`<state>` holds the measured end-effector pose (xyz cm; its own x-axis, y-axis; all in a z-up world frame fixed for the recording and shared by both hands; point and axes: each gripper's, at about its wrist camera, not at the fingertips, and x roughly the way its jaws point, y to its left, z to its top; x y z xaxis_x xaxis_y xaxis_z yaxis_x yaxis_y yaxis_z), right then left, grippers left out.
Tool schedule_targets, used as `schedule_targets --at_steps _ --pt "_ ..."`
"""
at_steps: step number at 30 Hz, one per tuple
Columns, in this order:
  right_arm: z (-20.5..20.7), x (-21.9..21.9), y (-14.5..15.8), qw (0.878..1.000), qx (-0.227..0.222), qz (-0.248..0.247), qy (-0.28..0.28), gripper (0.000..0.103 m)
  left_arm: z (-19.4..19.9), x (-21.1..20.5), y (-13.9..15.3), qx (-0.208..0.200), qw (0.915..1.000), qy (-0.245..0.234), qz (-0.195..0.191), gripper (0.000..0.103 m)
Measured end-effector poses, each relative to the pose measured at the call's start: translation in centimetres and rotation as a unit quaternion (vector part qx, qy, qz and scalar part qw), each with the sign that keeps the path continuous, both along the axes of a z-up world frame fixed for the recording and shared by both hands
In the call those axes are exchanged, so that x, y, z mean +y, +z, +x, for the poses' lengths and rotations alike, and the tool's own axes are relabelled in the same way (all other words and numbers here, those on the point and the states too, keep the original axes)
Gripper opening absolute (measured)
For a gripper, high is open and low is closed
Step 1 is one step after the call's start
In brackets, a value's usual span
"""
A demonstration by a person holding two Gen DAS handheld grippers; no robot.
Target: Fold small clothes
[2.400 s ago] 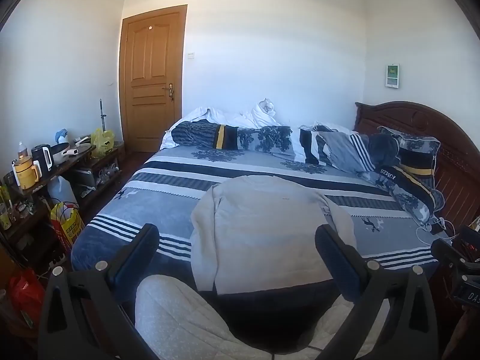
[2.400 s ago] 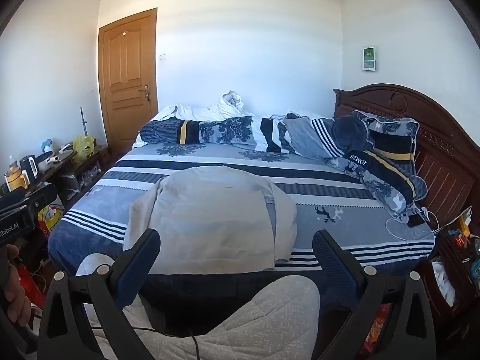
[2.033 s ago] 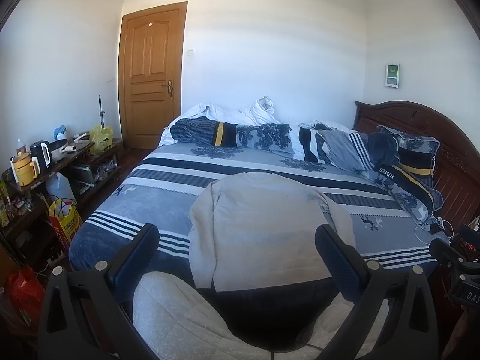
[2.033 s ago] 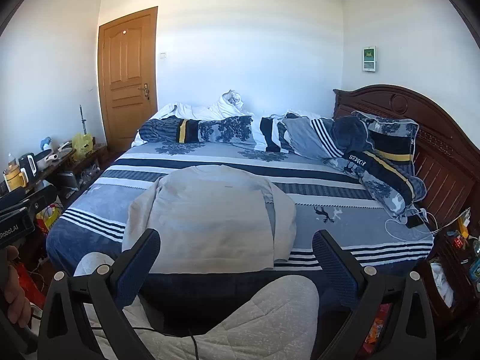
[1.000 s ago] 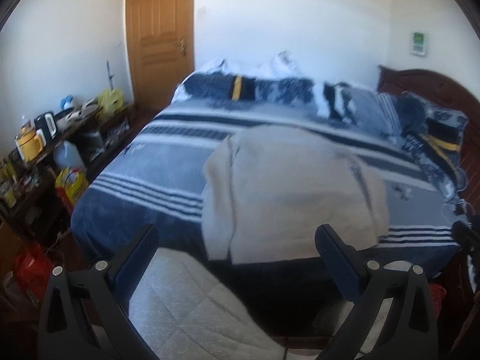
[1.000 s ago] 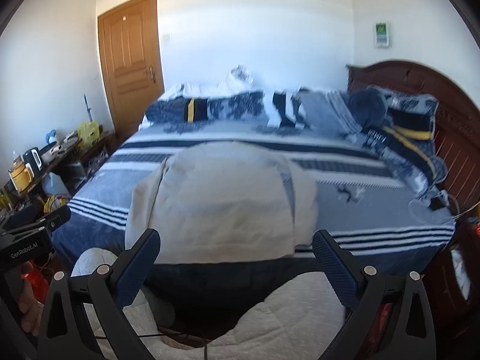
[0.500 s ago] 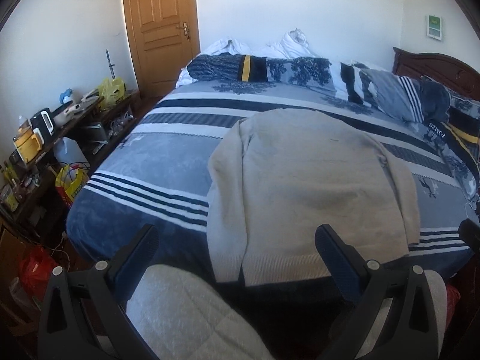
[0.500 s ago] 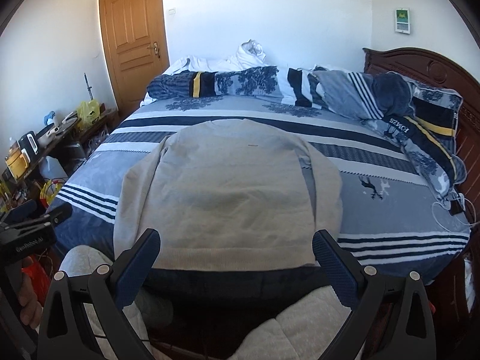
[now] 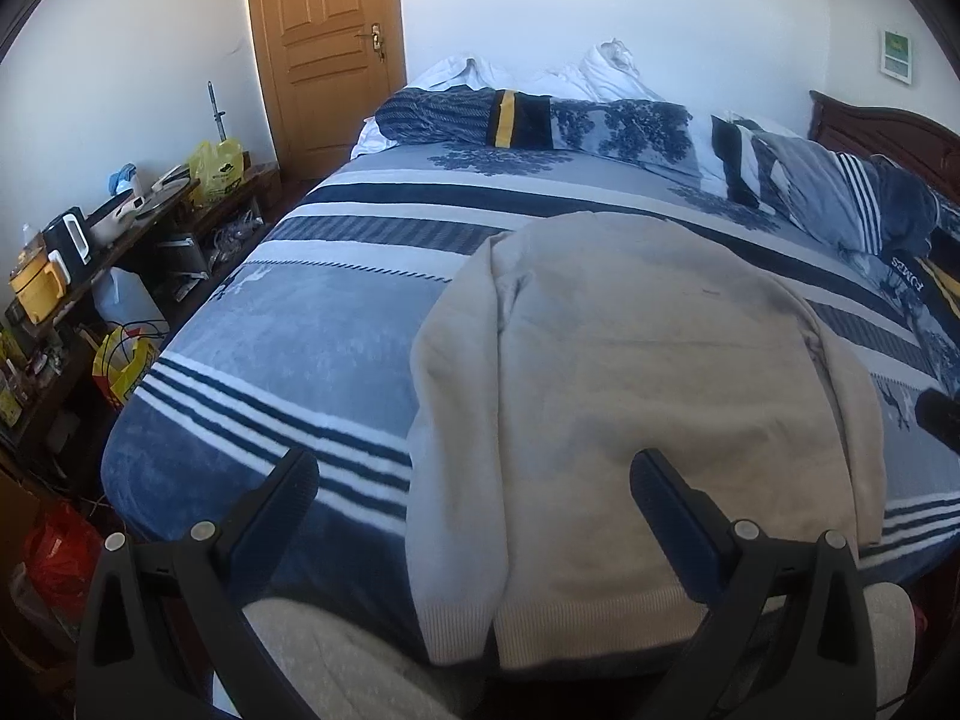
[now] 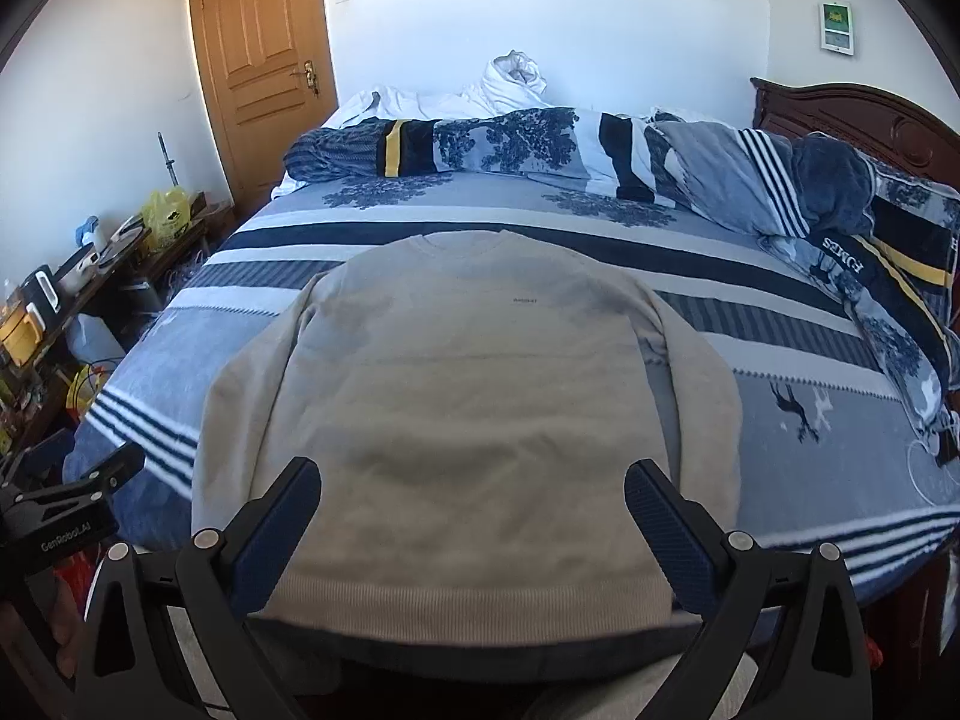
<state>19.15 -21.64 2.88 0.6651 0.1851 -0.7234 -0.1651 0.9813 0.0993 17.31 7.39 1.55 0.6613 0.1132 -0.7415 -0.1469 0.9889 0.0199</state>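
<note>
A beige long-sleeved sweater (image 9: 630, 396) lies flat on the blue striped bed (image 9: 312, 336), collar at the far end, hem at the near edge, both sleeves laid down along its sides. It also shows in the right wrist view (image 10: 474, 384). My left gripper (image 9: 474, 474) is open and empty, above the sweater's left sleeve near the hem. My right gripper (image 10: 471, 483) is open and empty, above the middle of the sweater near the hem. The left gripper's body (image 10: 66, 516) shows at the left edge of the right wrist view.
Rolled quilts and pillows (image 10: 540, 144) line the bed's far side and right side. A wooden headboard (image 10: 858, 114) stands at the right. A cluttered low shelf (image 9: 90, 252) with a kettle and bags runs along the left wall. A wooden door (image 9: 324, 48) is behind.
Both grippers have moved forward and tilted down over the bed's near edge. The sweater now fills more of each view. Both stay open; the sweater has not moved.
</note>
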Motion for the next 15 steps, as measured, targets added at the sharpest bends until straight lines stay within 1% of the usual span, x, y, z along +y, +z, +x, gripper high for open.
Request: schedule_targets --at_steps 4,6,8,9,10,12,13,14,15 --pt "2.7 1.4 -0.8 1.000 0.001 -0.001 0.010 0.103 1.6 0.2 -2.2 0.015 0.9999 -0.004 0.006 0.103" --pt "4.0 2.2 -1.2 1.000 0.002 0.002 0.019 0.103 2.7 0.3 -3.8 0.030 0.9995 -0.007 0.006 0.103" --pt "5.4 3.1 -1.8 0.999 0.005 0.014 0.035 0.102 3.5 0.4 -5.6 0.051 0.9986 -0.008 0.006 0.103" --pt "6.2 3.5 -2.0 0.998 0.007 0.030 0.048 0.102 4.0 0.3 -6.6 0.063 0.9980 -0.010 0.006 0.103" --pt "7.2 3.9 -2.3 0.997 0.009 0.049 0.059 0.100 4.2 0.3 -7.2 0.067 0.9977 -0.011 0.002 0.103" --pt "8.8 4.8 -2.9 0.995 0.022 0.065 0.071 0.094 4.4 0.5 -8.8 0.078 0.9968 -0.014 -0.009 0.101" --pt "9.8 5.4 -3.3 0.994 0.030 0.075 0.080 0.087 4.4 0.5 -9.3 0.082 0.9964 -0.014 -0.014 0.099" --pt "10.7 6.1 -3.7 0.992 0.038 0.082 0.089 0.083 4.5 0.6 -9.9 0.089 0.9957 -0.015 -0.020 0.097" --pt "11.7 7.0 -4.0 0.989 0.046 0.093 0.103 0.082 4.5 0.7 -10.4 0.094 0.9952 -0.016 -0.025 0.096"
